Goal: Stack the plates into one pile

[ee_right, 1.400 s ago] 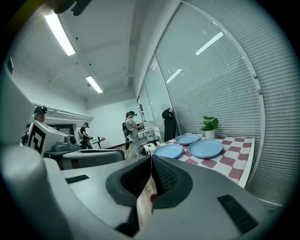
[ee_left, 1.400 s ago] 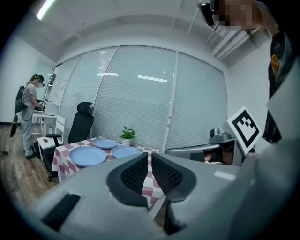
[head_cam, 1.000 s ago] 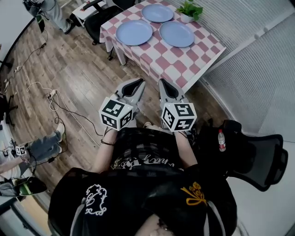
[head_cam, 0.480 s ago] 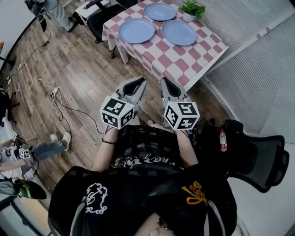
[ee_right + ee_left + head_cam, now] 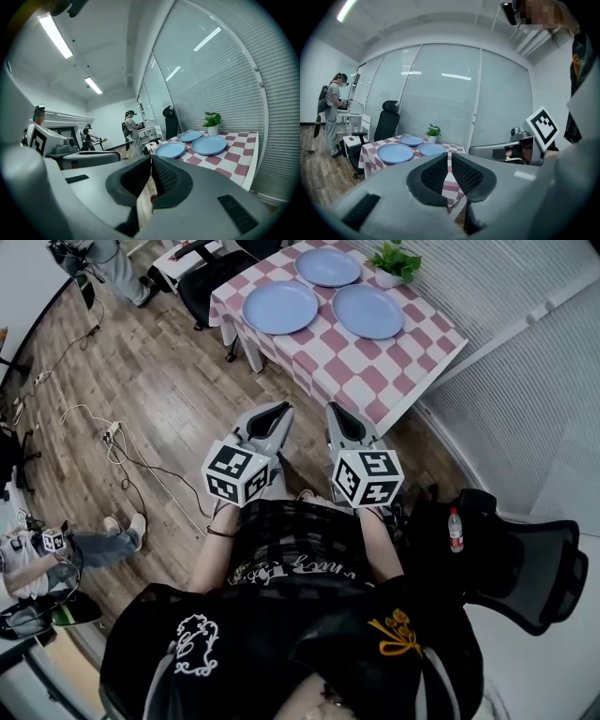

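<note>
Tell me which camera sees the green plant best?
The right gripper view: the plant stands side-on, pot and leaves clear. The left gripper view shows it smaller; the head view sees it from above.

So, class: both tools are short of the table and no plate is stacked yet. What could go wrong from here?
1. The potted plant stands close to the far plate; lifting that plate might tip it.
2. The left plate and right plate lie flat on the checked cloth; prying under a rim could drag the cloth.
</note>
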Action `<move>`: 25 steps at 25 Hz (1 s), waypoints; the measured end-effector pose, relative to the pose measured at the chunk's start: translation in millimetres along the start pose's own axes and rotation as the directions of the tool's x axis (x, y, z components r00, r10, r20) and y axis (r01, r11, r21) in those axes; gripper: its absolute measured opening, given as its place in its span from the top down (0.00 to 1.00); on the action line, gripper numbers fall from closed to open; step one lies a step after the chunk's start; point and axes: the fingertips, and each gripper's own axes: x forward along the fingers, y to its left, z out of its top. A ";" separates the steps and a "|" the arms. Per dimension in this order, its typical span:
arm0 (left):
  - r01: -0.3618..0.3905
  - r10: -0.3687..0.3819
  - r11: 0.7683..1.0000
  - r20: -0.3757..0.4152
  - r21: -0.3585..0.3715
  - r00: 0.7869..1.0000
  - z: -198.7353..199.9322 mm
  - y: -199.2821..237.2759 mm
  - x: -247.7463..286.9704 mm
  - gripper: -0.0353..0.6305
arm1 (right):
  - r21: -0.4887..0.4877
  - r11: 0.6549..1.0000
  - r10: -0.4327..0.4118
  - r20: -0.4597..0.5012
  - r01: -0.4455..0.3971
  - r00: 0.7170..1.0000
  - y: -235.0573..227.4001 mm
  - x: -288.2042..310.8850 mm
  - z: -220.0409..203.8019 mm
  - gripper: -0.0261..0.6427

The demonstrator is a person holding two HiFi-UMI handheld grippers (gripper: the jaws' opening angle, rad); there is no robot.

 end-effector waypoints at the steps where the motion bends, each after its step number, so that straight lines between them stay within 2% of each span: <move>1: 0.000 0.000 1.000 -0.002 -0.003 1.000 -0.1 4.9 1.8 0.91 | 0.000 1.000 0.000 -0.005 0.000 1.000 0.3 5.1 -0.2 0.94; 8: 0.000 0.000 1.000 0.001 -0.028 1.000 9.4 59.0 22.7 0.91 | 0.006 1.000 -0.005 -0.032 0.006 0.999 -1.8 58.3 10.4 0.94; 14: 0.006 -0.006 1.000 -0.006 -0.012 1.000 28.8 118.3 45.3 0.91 | 0.024 1.000 -0.016 -0.061 0.018 0.998 -3.6 114.5 23.4 0.94; 25: 0.039 -0.040 0.999 -0.026 -0.029 0.999 53.5 217.8 77.7 0.91 | 0.051 0.997 -0.050 -0.108 0.056 0.993 -3.2 213.5 41.7 0.94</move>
